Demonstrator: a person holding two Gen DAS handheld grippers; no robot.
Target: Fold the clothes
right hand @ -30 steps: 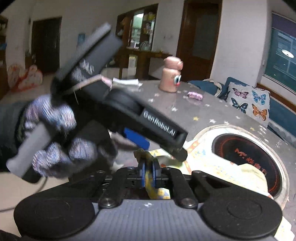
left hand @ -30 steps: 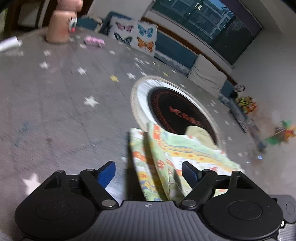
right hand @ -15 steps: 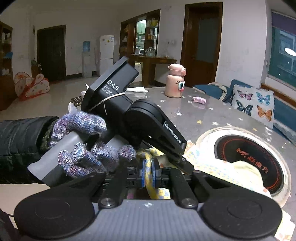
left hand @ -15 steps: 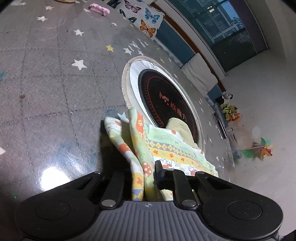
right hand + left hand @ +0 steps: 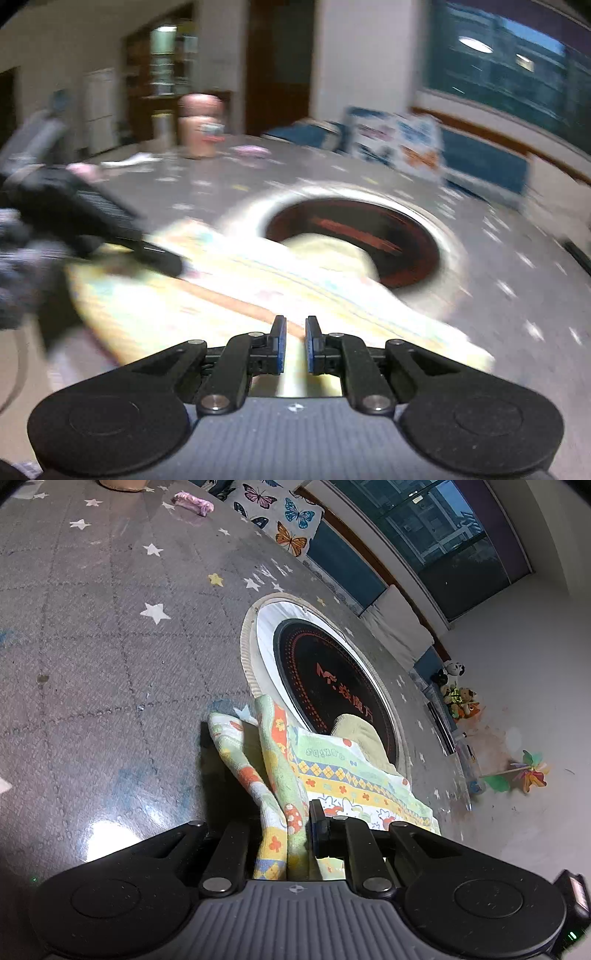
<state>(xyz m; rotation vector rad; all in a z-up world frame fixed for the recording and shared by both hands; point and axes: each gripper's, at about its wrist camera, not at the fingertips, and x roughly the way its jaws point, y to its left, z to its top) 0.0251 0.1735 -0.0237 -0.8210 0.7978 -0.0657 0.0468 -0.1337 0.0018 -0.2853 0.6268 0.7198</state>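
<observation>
A small patterned garment [image 5: 332, 771], green, yellow and orange, lies on the grey star-print table, partly over the round black cooktop [image 5: 332, 679]. My left gripper [image 5: 288, 827] is shut on a bunched fold of the garment. In the blurred right wrist view the garment [image 5: 258, 288] lies spread flat in front. My right gripper [image 5: 294, 343] has its jaws slightly apart with nothing between them, just above the cloth's near edge. The left gripper's body [image 5: 92, 214] and a gloved hand show at the left.
The cooktop's white ring [image 5: 266, 635] is set into the table [image 5: 92, 646]. A pink bottle [image 5: 201, 125] and a small pink item [image 5: 194, 504] stand far back. A butterfly cushion [image 5: 277, 513] and toys on the floor [image 5: 458, 698] lie beyond the table edge.
My right gripper has let go of the garment edge, opened slightly and swung right, blurring its view. The left gripper closed on the fold a second ago and still holds it.
</observation>
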